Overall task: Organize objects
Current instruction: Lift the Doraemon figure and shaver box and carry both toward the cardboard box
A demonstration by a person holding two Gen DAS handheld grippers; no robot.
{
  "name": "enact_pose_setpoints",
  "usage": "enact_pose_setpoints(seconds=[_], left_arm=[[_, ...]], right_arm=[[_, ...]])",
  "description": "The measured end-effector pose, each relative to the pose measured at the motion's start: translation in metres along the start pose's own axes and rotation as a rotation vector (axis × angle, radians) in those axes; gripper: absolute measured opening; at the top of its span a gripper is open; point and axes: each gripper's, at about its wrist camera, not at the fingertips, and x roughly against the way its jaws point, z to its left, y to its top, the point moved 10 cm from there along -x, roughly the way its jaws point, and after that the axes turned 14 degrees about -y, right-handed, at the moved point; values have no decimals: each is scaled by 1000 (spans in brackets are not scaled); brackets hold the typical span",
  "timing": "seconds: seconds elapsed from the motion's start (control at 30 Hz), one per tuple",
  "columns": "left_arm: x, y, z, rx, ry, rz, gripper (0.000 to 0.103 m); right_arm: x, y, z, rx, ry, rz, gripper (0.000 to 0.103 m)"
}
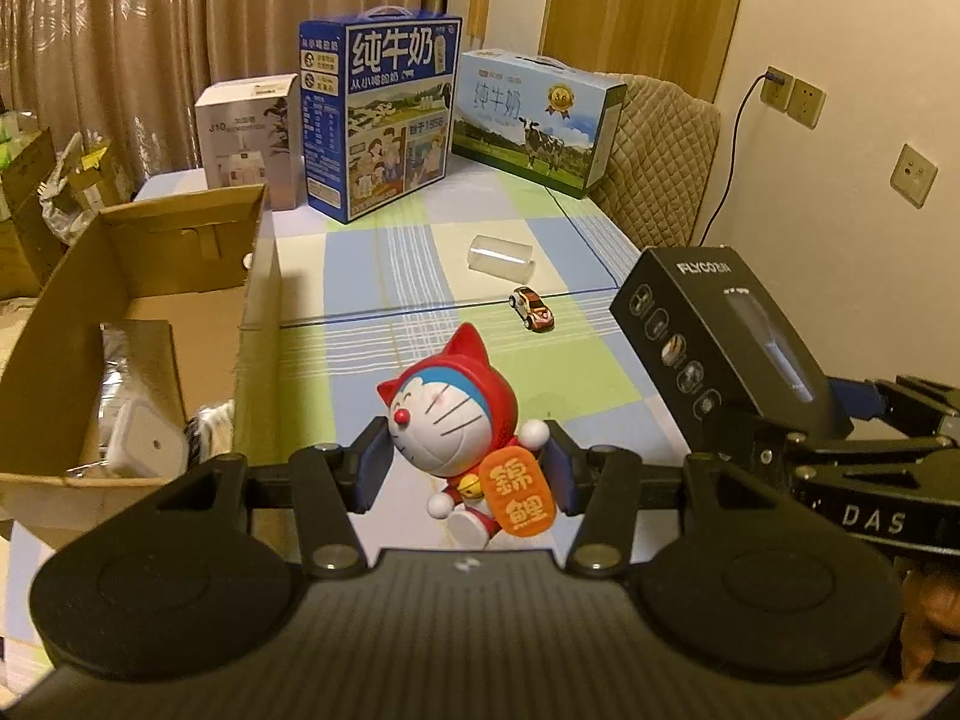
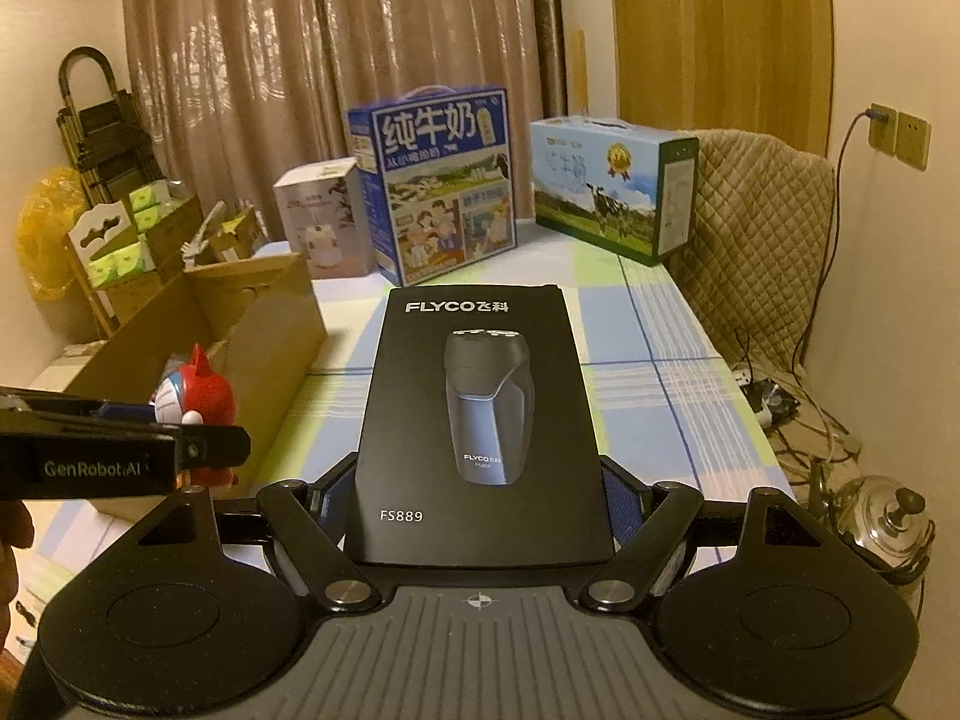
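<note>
My left gripper (image 1: 465, 468) is shut on a red-hooded cat figurine (image 1: 456, 414) with an orange sign, held above the checked table (image 1: 384, 276). My right gripper (image 2: 480, 498) is shut on a black FLYCO shaver box (image 2: 480, 414), also lifted; the same shaver box (image 1: 720, 342) shows at the right of the left wrist view, and the figurine (image 2: 198, 387) at the left of the right wrist view. An open cardboard box (image 1: 150, 312) stands at the table's left. A small toy car (image 1: 532, 307) and a clear plastic cup (image 1: 501, 258) on its side lie on the table.
Two milk cartons (image 1: 378, 114) (image 1: 534, 114) and a white product box (image 1: 249, 132) stand along the table's far edge. A quilted chair (image 1: 660, 156) is at the right, with wall sockets and cables. A metal kettle (image 2: 882, 516) sits low at the right; clutter fills the left.
</note>
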Motion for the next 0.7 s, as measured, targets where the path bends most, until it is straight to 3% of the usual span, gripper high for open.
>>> enact_pose_setpoints(seconds=[0.7], left_arm=[[50, -3, 21, 9, 51, -39, 47]], right_arm=[[21, 7, 42, 40, 61, -24, 76]])
